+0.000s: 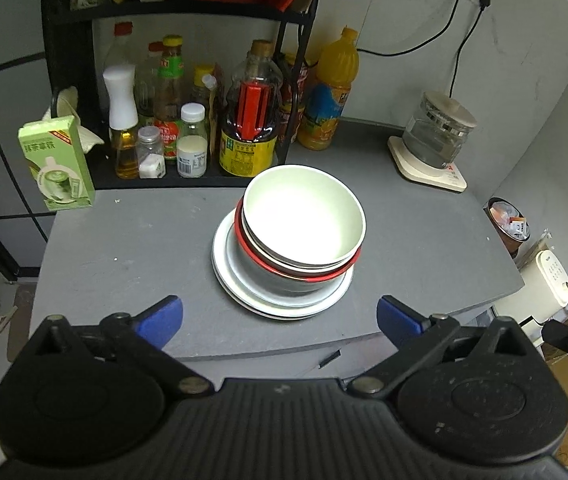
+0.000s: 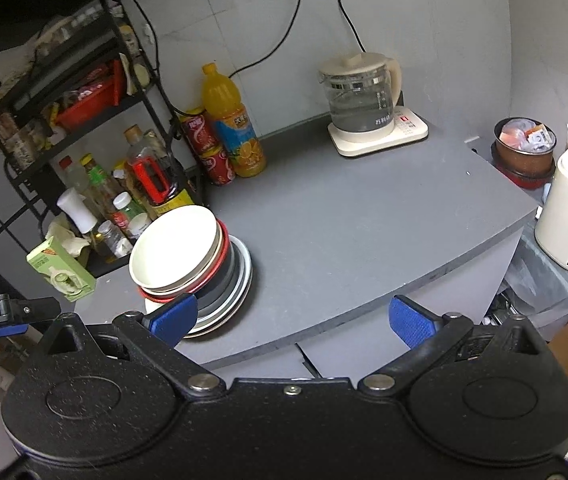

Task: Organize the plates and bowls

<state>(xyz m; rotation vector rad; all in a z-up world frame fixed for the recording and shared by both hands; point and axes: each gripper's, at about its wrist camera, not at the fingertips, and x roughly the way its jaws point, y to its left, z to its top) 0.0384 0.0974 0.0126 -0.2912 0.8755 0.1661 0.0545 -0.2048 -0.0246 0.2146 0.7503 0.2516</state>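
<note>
Stack: white bowl nested atop red-rimmed bowl, on white plates, just before the condiment rack.
Left gripper: fingers spread, empty.
Right gripper: spread, empty.
Progress: apparently complete; nothing loose.

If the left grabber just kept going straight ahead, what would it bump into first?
Most likely the stack of bowls and plates. The left gripper is open and empty, aimed right at it. The white bowl on top sits dead ahead, though depth is hard to judge.
</note>
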